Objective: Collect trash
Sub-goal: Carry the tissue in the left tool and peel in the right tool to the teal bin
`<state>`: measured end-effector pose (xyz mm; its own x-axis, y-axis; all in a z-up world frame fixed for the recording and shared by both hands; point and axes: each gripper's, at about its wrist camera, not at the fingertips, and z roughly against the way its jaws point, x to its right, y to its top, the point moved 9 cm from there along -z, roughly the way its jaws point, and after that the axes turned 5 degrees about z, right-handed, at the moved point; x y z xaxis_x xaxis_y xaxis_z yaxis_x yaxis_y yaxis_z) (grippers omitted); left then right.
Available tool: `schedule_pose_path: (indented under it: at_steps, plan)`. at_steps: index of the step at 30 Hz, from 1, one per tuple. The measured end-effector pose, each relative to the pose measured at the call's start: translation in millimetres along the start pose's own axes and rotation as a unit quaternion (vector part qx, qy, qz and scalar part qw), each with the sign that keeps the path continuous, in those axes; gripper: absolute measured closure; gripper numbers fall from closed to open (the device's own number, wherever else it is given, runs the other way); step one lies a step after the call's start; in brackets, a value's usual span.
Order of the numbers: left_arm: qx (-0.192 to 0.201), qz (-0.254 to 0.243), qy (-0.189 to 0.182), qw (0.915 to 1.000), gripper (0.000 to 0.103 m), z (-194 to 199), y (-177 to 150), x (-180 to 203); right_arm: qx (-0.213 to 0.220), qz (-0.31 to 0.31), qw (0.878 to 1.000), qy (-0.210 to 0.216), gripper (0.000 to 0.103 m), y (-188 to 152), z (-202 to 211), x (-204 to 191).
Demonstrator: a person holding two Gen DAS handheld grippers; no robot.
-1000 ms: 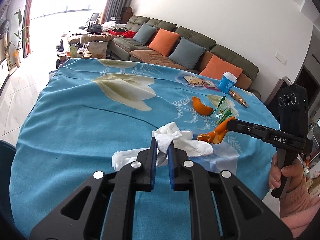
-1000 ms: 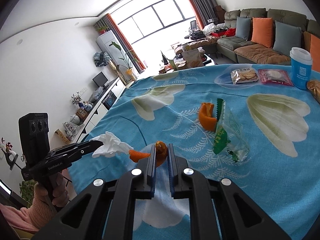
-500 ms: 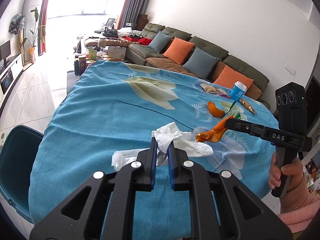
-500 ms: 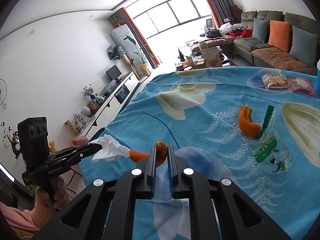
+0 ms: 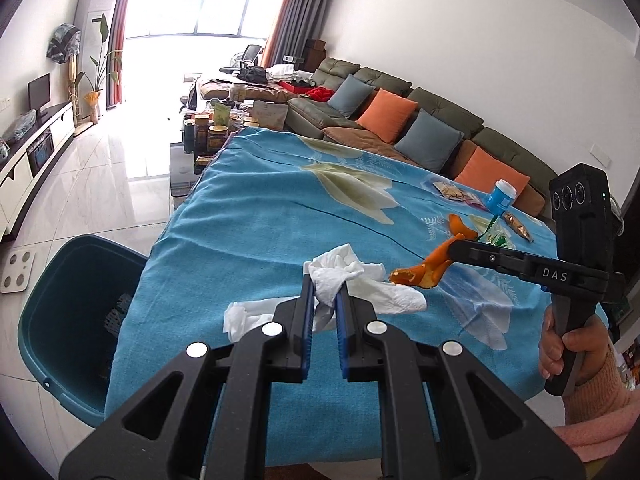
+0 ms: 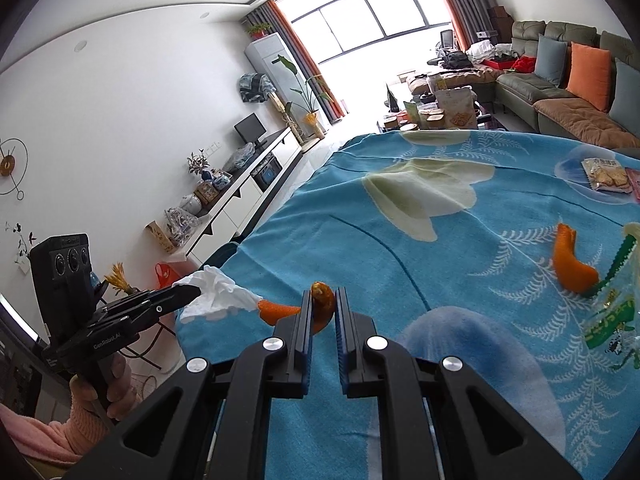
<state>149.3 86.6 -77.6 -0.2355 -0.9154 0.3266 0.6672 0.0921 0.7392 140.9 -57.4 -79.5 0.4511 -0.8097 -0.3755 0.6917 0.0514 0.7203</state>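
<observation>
My left gripper [image 5: 323, 280] is shut on a crumpled white tissue [image 5: 360, 284] and holds it above the near left part of the blue table [image 5: 260, 220]. My right gripper [image 6: 323, 294] is shut on an orange peel [image 6: 320, 306], also lifted over the table; it shows in the left wrist view [image 5: 424, 268]. A teal bin [image 5: 72, 320] stands on the floor by the table's left edge. A second orange peel [image 6: 572, 260] and a green-printed clear wrapper [image 6: 616, 304] lie on the table to the right.
A blue cup [image 5: 500, 198], a cracker packet [image 6: 604, 174] and a brown snack wrapper [image 5: 516, 226] sit at the table's far right. A sofa with cushions [image 5: 400, 128] is behind. A low table with jars [image 5: 212, 132] stands beyond the far end.
Both grippers have swung left with their loads. The view turned toward the table's left edge, and the teal bin has come well into the left wrist view.
</observation>
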Motion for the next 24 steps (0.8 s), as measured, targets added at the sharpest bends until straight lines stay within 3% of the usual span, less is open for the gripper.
schedule_pose_path:
  at_steps: [24]
  plan:
    - [0.030,0.064,0.069,0.9951,0.092,40.7,-5.1,-81.6,-0.045,0.059,0.996,0.057,0.094,13.1,-67.5,-77.2]
